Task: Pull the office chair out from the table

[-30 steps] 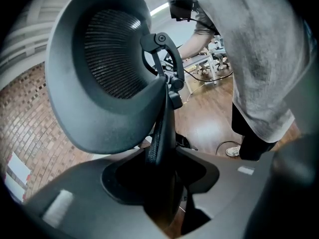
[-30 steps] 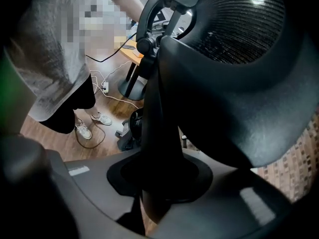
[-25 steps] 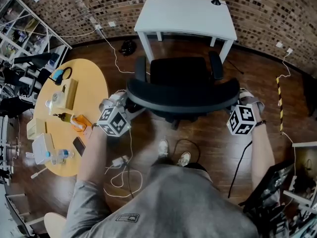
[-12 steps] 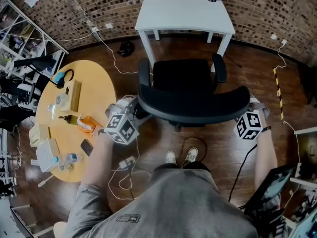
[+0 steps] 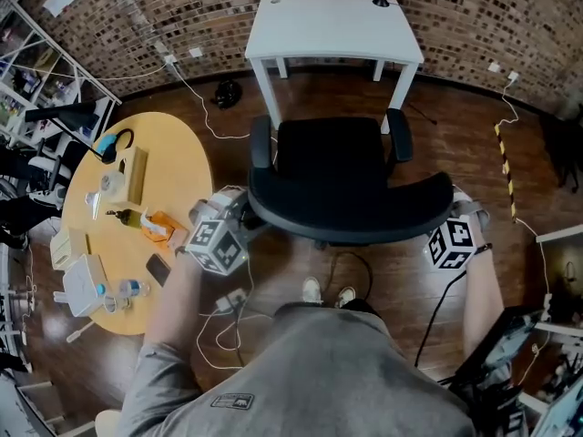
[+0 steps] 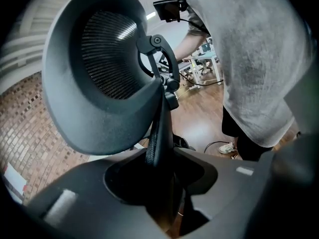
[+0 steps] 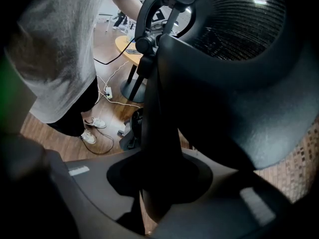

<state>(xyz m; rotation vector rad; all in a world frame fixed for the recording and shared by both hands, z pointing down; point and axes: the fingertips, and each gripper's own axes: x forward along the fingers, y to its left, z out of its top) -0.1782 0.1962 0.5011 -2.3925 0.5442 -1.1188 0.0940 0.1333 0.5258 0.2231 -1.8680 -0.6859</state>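
Observation:
The black office chair stands just in front of the white table, with its seat clear of the tabletop. Its curved backrest faces me. My left gripper is at the backrest's left end. In the left gripper view the thin backrest edge runs between the jaws of the left gripper, which are closing on it. My right gripper is at the right end. Its jaws are shut on the thicker backrest edge.
A round yellow table with bottles and small boxes sits close on the left. Cables and a power strip lie on the wood floor by my feet. A yellow-black striped strip lies at the right. A brick wall runs behind the white table.
The chair has rolled back from the white table toward me, and the gap between them has grown. Both grippers came back with the backrest.

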